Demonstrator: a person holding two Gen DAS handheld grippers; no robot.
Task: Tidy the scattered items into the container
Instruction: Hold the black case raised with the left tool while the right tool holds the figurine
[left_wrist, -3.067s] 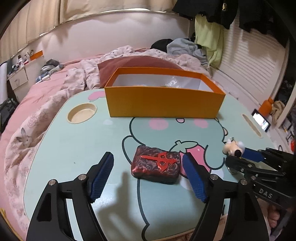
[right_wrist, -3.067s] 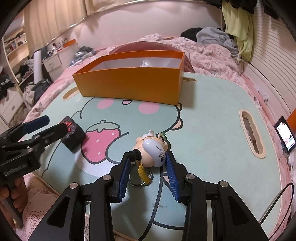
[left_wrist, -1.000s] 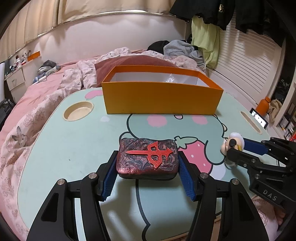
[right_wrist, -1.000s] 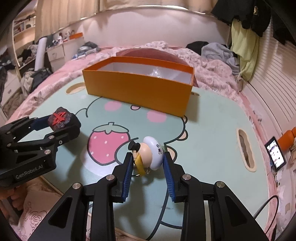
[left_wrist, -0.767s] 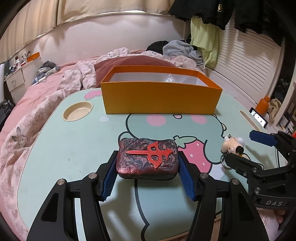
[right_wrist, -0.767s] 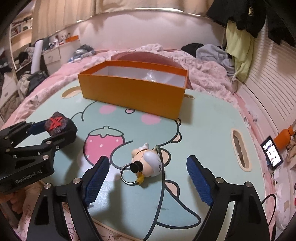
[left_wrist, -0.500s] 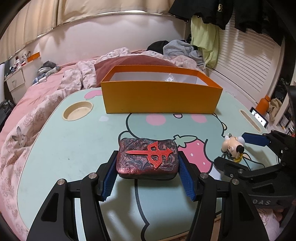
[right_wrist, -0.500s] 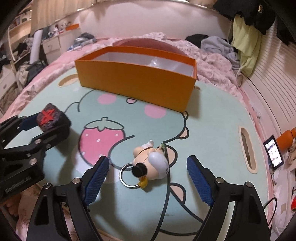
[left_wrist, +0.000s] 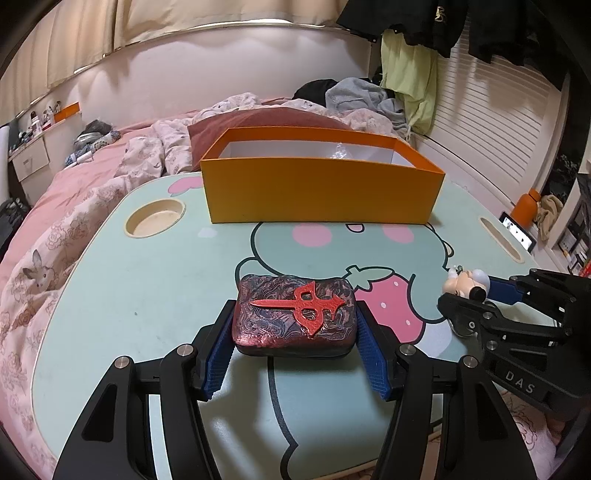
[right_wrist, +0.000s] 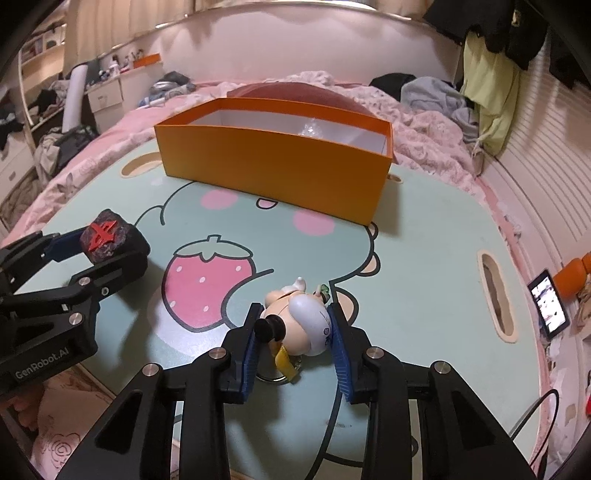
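Item: dark marbled case with a red emblem (left_wrist: 295, 315), long axis crosswise, clamped in our left gripper (left_wrist: 295, 349) above the table.

Item: small white-capped figurine keychain (right_wrist: 301, 321); our right gripper (right_wrist: 295, 343) is closing on it.

Both lie short of the orange cardboard box (left_wrist: 321, 192), straight ahead.

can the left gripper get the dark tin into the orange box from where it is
Probably yes. The left gripper is clamped on the dark tin, and the table between it and the orange box is bare. The box is open-topped, so the tin only needs lifting over the near wall.
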